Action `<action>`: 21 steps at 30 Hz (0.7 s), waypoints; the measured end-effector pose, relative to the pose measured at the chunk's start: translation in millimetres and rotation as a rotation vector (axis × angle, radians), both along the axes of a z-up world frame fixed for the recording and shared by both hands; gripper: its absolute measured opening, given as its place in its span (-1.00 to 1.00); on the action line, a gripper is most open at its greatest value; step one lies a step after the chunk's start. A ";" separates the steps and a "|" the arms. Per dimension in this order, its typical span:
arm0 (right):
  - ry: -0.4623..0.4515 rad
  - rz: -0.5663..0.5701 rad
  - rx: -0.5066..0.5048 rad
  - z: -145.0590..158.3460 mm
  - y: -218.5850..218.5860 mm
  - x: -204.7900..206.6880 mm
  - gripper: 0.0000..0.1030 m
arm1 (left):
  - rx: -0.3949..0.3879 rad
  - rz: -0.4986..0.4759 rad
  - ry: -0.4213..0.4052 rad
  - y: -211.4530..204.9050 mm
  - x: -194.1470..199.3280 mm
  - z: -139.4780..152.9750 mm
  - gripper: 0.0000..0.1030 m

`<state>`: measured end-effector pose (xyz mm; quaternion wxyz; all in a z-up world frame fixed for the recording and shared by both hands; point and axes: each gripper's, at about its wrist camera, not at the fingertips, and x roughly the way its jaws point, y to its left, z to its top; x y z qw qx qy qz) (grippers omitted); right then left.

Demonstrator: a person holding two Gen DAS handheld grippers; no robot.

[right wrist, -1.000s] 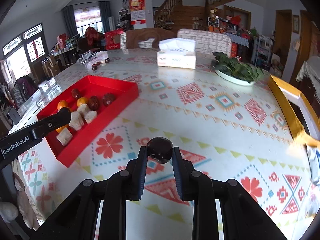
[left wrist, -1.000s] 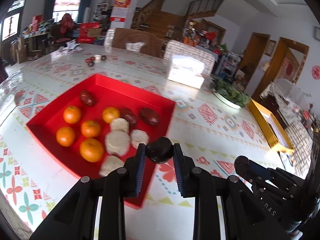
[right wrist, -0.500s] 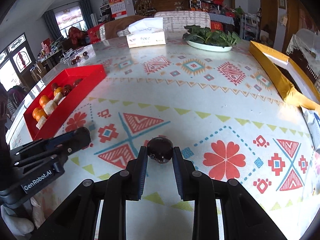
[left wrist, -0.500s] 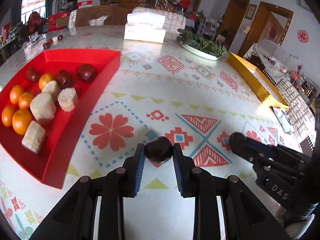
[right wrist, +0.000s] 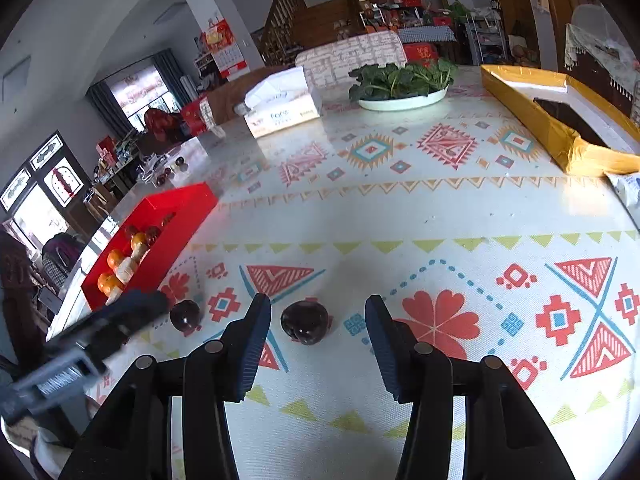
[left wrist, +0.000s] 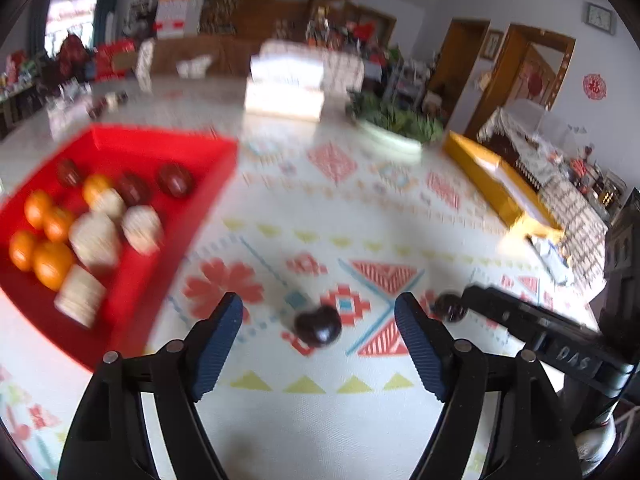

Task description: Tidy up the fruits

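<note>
Dark, glossy fruits now lie loose on the patterned tablecloth, released: one between the left gripper's opening jaws, one between the right gripper's, both off the red tray, so they are being grouped there. Blur hides tray details.

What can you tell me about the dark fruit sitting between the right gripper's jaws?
The dark fruit is small, rounded and glossy, deep maroon to near black, with a shallow dent that gives it a lobed look. It rests on the patterned tablecloth, casting a soft shadow. The right gripper has its jaws opening on either side of it, with clear gaps, so nothing grips it. A similar fruit lies apart to its left.
</note>
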<state>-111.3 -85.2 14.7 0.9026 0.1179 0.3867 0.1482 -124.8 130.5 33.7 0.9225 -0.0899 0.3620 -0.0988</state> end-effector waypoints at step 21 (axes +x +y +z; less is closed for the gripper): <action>-0.042 -0.015 0.016 15.4 -21.8 -7.4 0.68 | -0.003 0.026 -0.042 4.5 -14.9 15.6 1.00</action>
